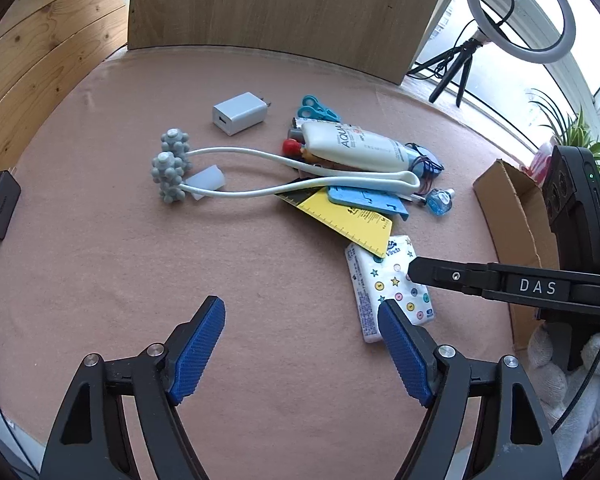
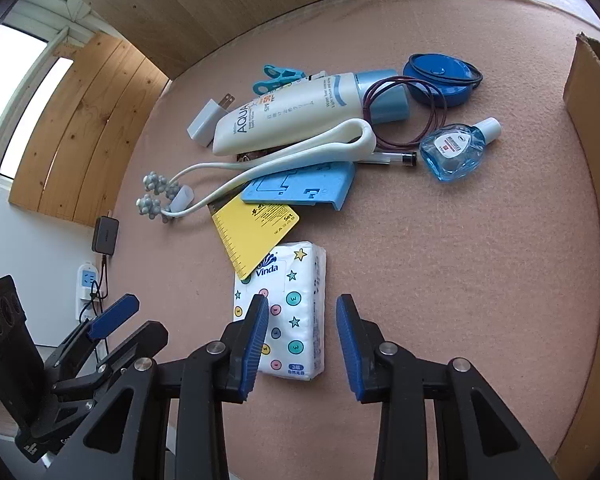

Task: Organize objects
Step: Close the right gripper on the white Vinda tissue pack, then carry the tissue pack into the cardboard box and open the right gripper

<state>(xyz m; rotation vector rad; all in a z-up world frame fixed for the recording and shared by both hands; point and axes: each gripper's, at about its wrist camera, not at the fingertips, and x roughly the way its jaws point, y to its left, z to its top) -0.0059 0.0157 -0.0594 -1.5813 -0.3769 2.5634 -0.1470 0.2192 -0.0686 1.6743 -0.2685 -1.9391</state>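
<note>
The right gripper (image 2: 302, 344), half open over the tissue pack (image 2: 288, 308) (its right edge between the fingers, ungripped), faces the wide, empty left gripper (image 1: 302, 344).

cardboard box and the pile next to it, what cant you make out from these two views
- Cardboard box: its inside is hidden by its own wall in the left wrist view and cut off by the frame edge in the right wrist view.
- Items under the sunscreen tube: covered by it in both views, only red and grey ends show.
- Tissue pack: near left corner hidden behind the right hand-held gripper finger.
</note>
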